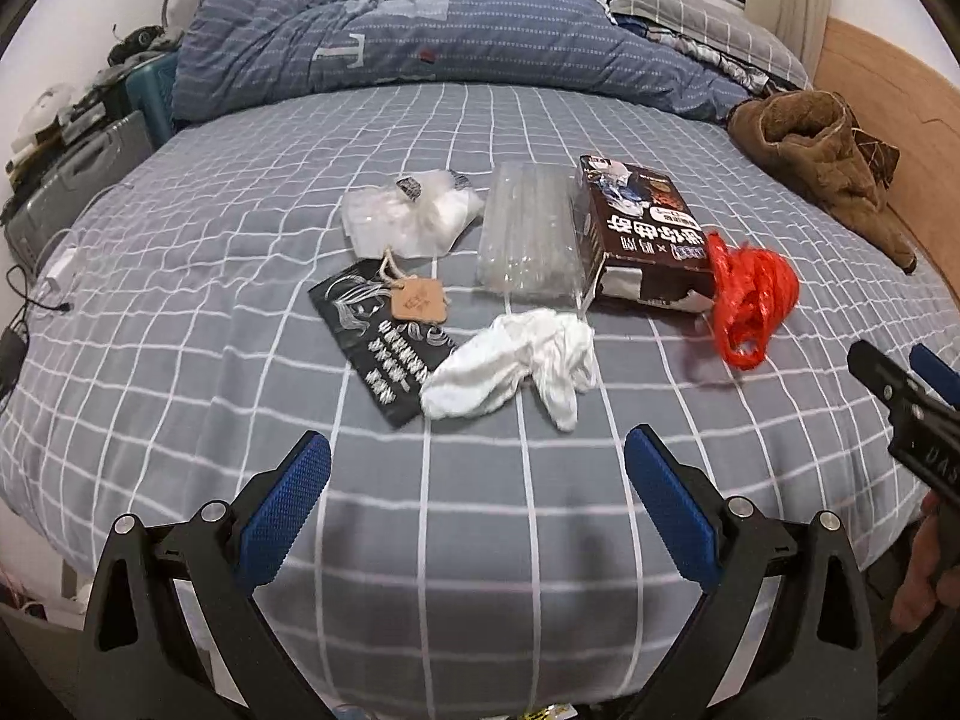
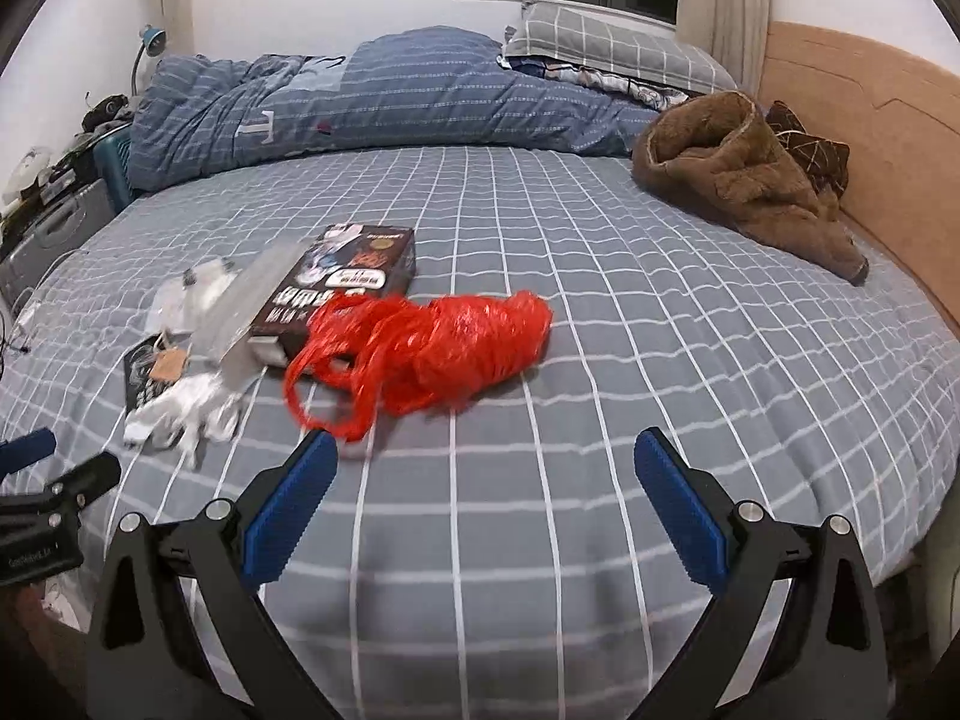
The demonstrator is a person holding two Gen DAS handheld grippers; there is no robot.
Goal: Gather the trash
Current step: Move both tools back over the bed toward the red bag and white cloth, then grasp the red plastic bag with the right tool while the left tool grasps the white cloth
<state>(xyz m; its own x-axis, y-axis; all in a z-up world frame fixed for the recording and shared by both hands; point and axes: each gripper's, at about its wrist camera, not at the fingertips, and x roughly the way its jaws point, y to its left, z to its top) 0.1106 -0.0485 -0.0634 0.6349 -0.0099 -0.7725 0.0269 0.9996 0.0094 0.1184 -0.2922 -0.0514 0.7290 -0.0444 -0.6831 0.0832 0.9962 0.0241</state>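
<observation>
Both tongs hover wide apart and empty above the grey checked bedsheet (image 1: 480, 540), the left gripper (image 1: 477, 468) just short of a crumpled white tissue (image 1: 516, 366), the right gripper (image 2: 486, 468) just short of a crinkled red plastic bag (image 2: 432, 348) touching a dark brown printed carton (image 2: 354, 276).

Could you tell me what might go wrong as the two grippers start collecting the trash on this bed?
The red plastic bag is thin, with loose loops, so it may slip from the open right gripper. The white tissue lies on the black card, so the open left gripper might drag both.
</observation>
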